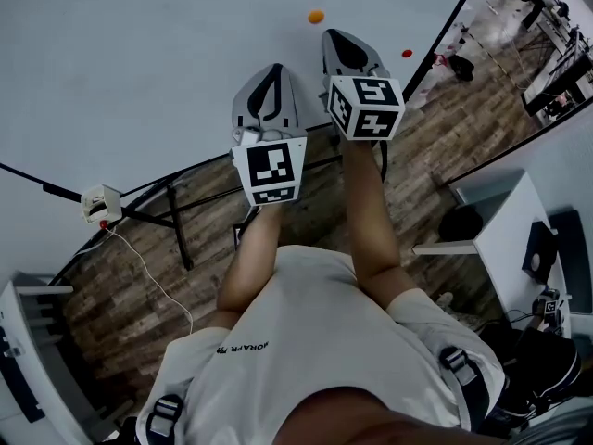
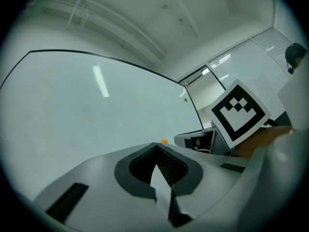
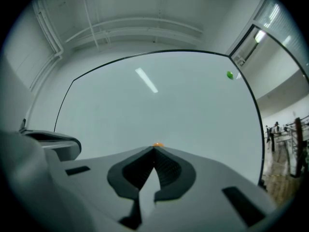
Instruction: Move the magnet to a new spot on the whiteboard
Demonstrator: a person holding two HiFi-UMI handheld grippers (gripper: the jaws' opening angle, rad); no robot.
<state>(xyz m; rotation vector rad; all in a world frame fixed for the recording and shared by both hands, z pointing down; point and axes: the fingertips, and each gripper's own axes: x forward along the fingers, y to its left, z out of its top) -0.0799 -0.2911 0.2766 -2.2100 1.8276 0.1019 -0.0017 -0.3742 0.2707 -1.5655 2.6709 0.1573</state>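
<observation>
A small orange magnet [image 1: 316,16] sticks on the whiteboard [image 1: 139,63] just ahead of both grippers. My right gripper [image 1: 339,35] points level at the board, shut and empty. Its closed tips [image 3: 154,149] sit right below the orange magnet [image 3: 157,144], very near it; contact cannot be told. My left gripper [image 1: 271,69] hangs a little further back and to the left, its jaws [image 2: 155,145] shut with nothing between them. From there the orange magnet [image 2: 164,141] peeks over the tips, and the right gripper's marker cube [image 2: 239,112] shows at the right.
A green magnet [image 3: 230,75] sits near the board's upper right edge, and a red magnet [image 1: 406,53] near its right frame. Below stand the board's black legs [image 1: 176,221] on wooden floor, a white box on a cable [image 1: 100,202] and a white desk [image 1: 500,216].
</observation>
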